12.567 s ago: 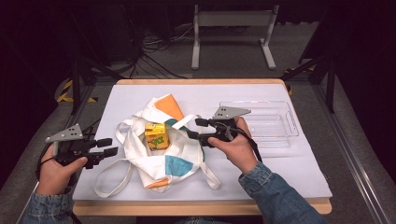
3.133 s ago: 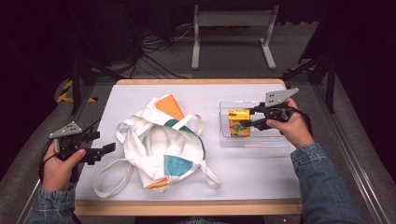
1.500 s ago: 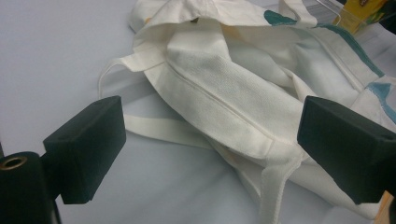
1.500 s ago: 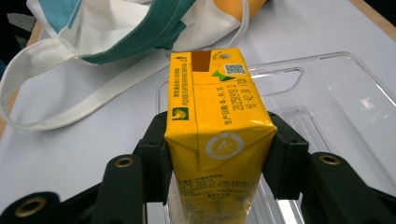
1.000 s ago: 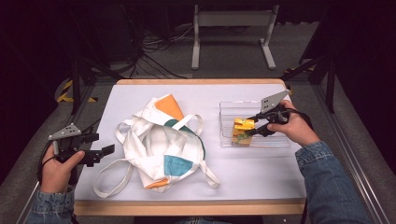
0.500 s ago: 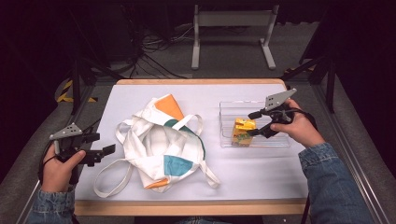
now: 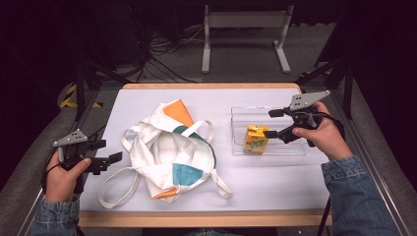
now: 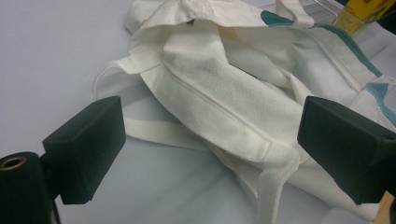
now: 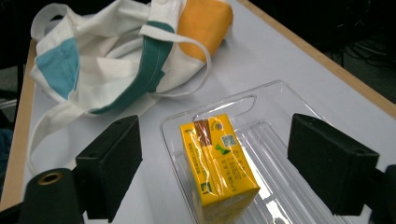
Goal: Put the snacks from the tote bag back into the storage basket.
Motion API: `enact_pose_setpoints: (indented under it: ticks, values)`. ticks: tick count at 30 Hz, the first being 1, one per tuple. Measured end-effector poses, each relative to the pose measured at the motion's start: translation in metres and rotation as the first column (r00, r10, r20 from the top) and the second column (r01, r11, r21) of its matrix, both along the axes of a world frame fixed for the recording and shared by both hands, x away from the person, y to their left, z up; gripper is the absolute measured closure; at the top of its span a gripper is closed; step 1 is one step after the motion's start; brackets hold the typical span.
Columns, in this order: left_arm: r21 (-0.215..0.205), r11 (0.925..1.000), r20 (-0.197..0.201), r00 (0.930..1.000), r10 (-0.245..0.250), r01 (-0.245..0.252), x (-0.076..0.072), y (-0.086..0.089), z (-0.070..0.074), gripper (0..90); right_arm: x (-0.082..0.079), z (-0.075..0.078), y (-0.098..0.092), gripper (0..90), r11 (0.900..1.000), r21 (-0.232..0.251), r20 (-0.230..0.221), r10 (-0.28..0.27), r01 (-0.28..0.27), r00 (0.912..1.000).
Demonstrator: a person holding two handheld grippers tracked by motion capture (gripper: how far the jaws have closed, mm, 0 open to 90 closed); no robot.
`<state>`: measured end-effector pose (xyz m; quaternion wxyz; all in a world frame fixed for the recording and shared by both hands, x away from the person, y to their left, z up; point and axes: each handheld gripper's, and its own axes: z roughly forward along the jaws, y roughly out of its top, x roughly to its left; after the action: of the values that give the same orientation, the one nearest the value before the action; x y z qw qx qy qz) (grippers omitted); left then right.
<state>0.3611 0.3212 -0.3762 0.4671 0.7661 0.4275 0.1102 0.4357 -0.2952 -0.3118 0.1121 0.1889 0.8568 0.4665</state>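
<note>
The yellow juice carton (image 7: 256, 138) lies in the clear tray (image 7: 290, 149) at three o'clock on the table. The right gripper (image 7: 271, 123) hovers just above it — jaws have just been opening, nothing between them. The left gripper (image 7: 110, 150) at nine o'clock, jaws apart, faces the tote bag (image 7: 169, 147).

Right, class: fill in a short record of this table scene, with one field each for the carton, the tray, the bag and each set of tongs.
carton: yellow juice carton lying in the tray
tray: clear plastic tray on the table's right side
bag: white tote bag with teal and orange patches, lying crumpled mid-table
right tongs: right tongs open above the carton, jaws just opened, clear of it
left tongs: left tongs open, beside the bag
</note>
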Motion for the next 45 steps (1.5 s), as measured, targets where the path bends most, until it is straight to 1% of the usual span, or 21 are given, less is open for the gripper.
enact_pose_setpoints:
  ticks: [2,4,5,6,9,13,17,21,23,25,26,27,28,29,31,33,35,37,39,42,45]
  values:
    - [-0.001,1.0000,0.004,1.0000,-0.002,0.002,0.000,0.000,0.000,8.7,-0.006,0.004,-0.002,18.0,0.999,0.035,0.011,-0.040,0.039,0.9992]
    - [-0.005,1.0000,0.003,1.0000,0.002,-0.002,0.000,0.000,0.001,8.6,-0.008,0.005,-0.003,18.0,0.998,0.043,0.018,-0.047,0.046,0.9987]
    - [-0.002,1.0000,0.004,1.0000,-0.004,0.004,0.001,0.000,0.000,8.6,-0.014,0.009,-0.005,18.0,0.996,0.069,0.031,-0.066,0.064,0.9973]
    - [-0.002,1.0000,0.004,1.0000,-0.004,0.004,0.001,0.000,0.000,8.6,-0.014,0.009,-0.005,18.0,0.996,0.069,0.031,-0.066,0.064,0.9973]
    - [0.001,1.0000,0.006,0.9999,-0.009,0.009,0.002,-0.002,0.000,8.6,-0.024,0.014,-0.008,18.4,0.989,0.081,0.045,-0.124,0.120,0.9912]
    - [0.002,0.9998,0.012,0.9998,-0.018,0.018,0.002,-0.003,0.001,8.5,-0.037,0.018,-0.012,18.8,0.980,0.110,0.034,-0.172,0.167,0.9846]
    - [-0.002,0.9997,0.014,0.9996,-0.023,0.023,0.001,-0.002,0.000,8.1,-0.052,0.015,-0.020,18.2,0.968,0.111,0.048,-0.231,0.224,0.9718]
    - [-0.006,0.9996,0.020,0.9994,-0.028,0.028,0.000,-0.003,0.000,7.3,-0.066,0.005,-0.031,18.1,0.949,0.139,0.065,-0.294,0.283,0.9536]
    - [0.003,0.9992,0.028,0.9989,-0.039,0.039,-0.001,-0.002,0.000,6.7,-0.072,0.000,-0.036,17.9,0.940,0.169,0.060,-0.309,0.295,0.9492]
    - [-0.006,0.9993,0.020,0.9991,-0.037,0.037,-0.001,-0.003,-0.001,6.5,-0.075,-0.006,-0.041,17.9,0.931,0.182,0.060,-0.331,0.316,0.9415]
    - [-0.002,0.9991,0.023,0.9989,-0.041,0.041,-0.001,-0.003,-0.001,6.3,-0.077,-0.010,-0.043,17.9,0.923,0.187,0.056,-0.351,0.335,0.9347]
    - [0.000,0.9991,0.021,0.9989,-0.041,0.041,-0.001,-0.003,-0.002,6.2,-0.078,-0.012,-0.044,17.9,0.919,0.188,0.051,-0.360,0.345,0.9315]
    - [-0.004,0.9993,0.016,0.9992,-0.037,0.037,-0.001,-0.003,-0.002,6.0,-0.079,-0.017,-0.045,17.9,0.914,0.176,0.044,-0.379,0.366,0.9243]
    - [-0.004,0.9993,0.016,0.9992,-0.037,0.037,-0.001,-0.003,-0.002,5.9,-0.079,-0.017,-0.045,17.9,0.914,0.176,0.044,-0.379,0.366,0.9243]
    - [-0.003,0.9993,0.020,0.9992,-0.036,0.036,-0.002,-0.003,-0.003,5.9,-0.079,-0.022,-0.046,17.3,0.911,0.153,0.035,-0.393,0.384,0.9188]
    - [-0.010,0.9993,0.021,0.9991,-0.036,0.036,-0.003,-0.002,-0.002,5.7,-0.079,-0.025,-0.048,17.2,0.907,0.150,0.020,-0.401,0.394,0.9160]
    - [-0.014,0.9995,0.024,0.9993,-0.029,0.030,-0.004,-0.001,-0.002,5.7,-0.078,-0.029,-0.048,15.9,0.906,0.131,-0.001,-0.405,0.402,0.9143]
    - [-0.019,0.9994,0.030,0.9992,-0.028,0.028,-0.005,0.000,-0.001,5.6,-0.077,-0.034,-0.048,15.9,0.904,0.090,-0.009,-0.420,0.419,0.9075]
    - [-0.023,0.9993,0.038,0.9989,-0.029,0.030,-0.006,0.002,-0.001,5.5,-0.076,-0.038,-0.049,14.7,0.894,0.051,-0.014,-0.446,0.446,0.8951]
    - [-0.023,0.9990,0.041,0.9985,-0.037,0.038,-0.007,0.002,0.000,5.4,-0.076,-0.044,-0.050,12.4,0.887,-0.002,-0.061,-0.461,0.461,0.8855]
    - [-0.032,0.9989,0.047,0.9984,-0.033,0.035,-0.008,0.002,0.000,5.0,-0.076,-0.047,-0.049,10.8,0.888,-0.011,-0.075,-0.458,0.459,0.8857]
